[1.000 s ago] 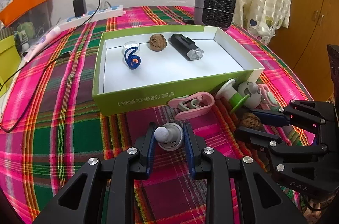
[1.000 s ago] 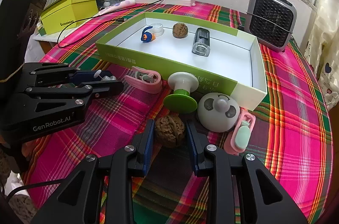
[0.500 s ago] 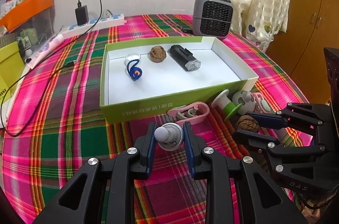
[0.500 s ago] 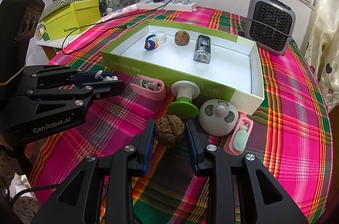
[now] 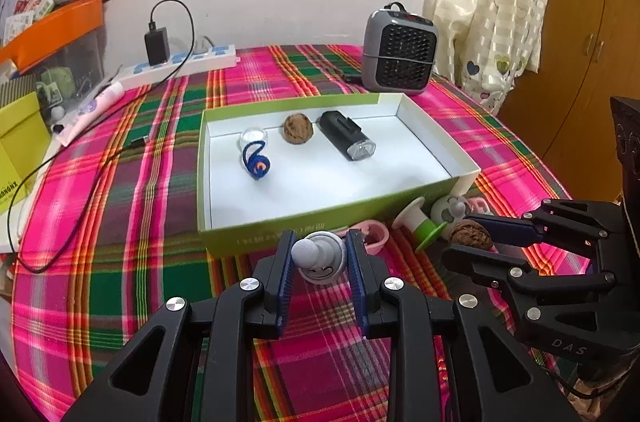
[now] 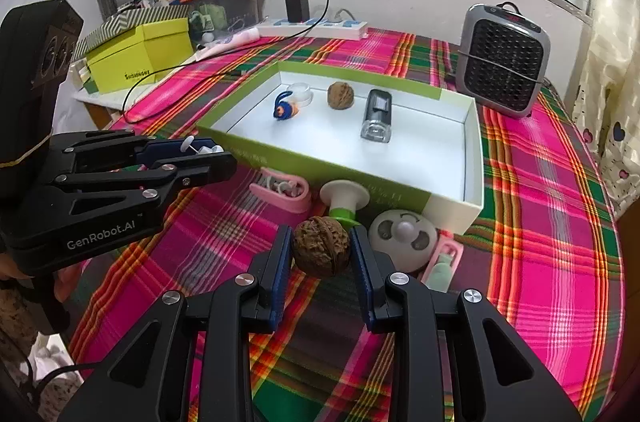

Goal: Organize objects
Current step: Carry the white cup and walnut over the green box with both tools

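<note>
Above the near side of the table, both tongs are loaded. Left gripper (image 5: 319, 258) pinches a small white knob toy (image 5: 320, 257) by its round base, stub end facing the camera. Right gripper (image 6: 320, 254) pinches a walnut (image 6: 321, 251) across its middle. Both items look lifted clear of the plaid cloth, just short of the green box (image 5: 320, 218).

Box sits mid-table, long axis running left-right, open top, white floor. Already inside along its far wall: a blue clip (image 5: 256, 162), a second walnut (image 5: 298, 128) and a black flashlight (image 5: 346, 140), whose long axis runs diagonally, lens toward the near right corner.

Still outside, against the box's near wall: pink clip (image 6: 282, 188), green-and-white spool (image 6: 344, 200) tipped over, white panda-face disc (image 6: 402, 236), another pink clip (image 6: 442, 262).

Step in hand, my read: carry both over the near wall and drop them in.
- Clear the rim before moving forward; the wall is tall enough to catch a low fingertip.
- Aim for the bare floor in the near half, away from the three items.
- Walnut will roll; lower it almost to the floor before spreading the fingers.
- Keep the two grippers apart over the box; they're close side by side.
</note>
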A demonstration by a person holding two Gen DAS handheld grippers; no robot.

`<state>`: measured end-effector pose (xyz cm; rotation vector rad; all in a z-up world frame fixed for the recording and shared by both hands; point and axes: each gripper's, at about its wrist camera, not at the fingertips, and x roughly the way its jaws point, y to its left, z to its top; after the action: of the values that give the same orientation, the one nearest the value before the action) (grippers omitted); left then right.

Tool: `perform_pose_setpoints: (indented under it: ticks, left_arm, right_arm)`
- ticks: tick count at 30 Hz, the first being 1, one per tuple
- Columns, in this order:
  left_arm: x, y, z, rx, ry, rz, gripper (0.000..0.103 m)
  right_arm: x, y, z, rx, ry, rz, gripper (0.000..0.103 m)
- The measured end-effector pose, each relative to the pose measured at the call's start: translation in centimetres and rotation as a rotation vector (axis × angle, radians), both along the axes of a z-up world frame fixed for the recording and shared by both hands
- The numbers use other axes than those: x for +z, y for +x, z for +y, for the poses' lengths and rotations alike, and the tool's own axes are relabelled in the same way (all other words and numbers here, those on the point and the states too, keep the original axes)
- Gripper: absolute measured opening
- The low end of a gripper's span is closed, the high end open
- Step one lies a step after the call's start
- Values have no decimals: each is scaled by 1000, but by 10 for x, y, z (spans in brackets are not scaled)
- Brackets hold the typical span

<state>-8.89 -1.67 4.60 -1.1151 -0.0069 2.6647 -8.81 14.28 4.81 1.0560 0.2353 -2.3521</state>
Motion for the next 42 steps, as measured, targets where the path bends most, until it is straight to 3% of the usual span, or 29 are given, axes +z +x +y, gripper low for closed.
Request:
perform_pose_setpoints:
  ticks: [17,42]
  left_arm:
    - [12,-27,0,8,33,18,23]
    - [-7,-97,5,37,27,-37,23]
  right_arm:
    - [15,-24,5,-26,-23,24,30]
    - [9,-119,9,-80,2,3,30]
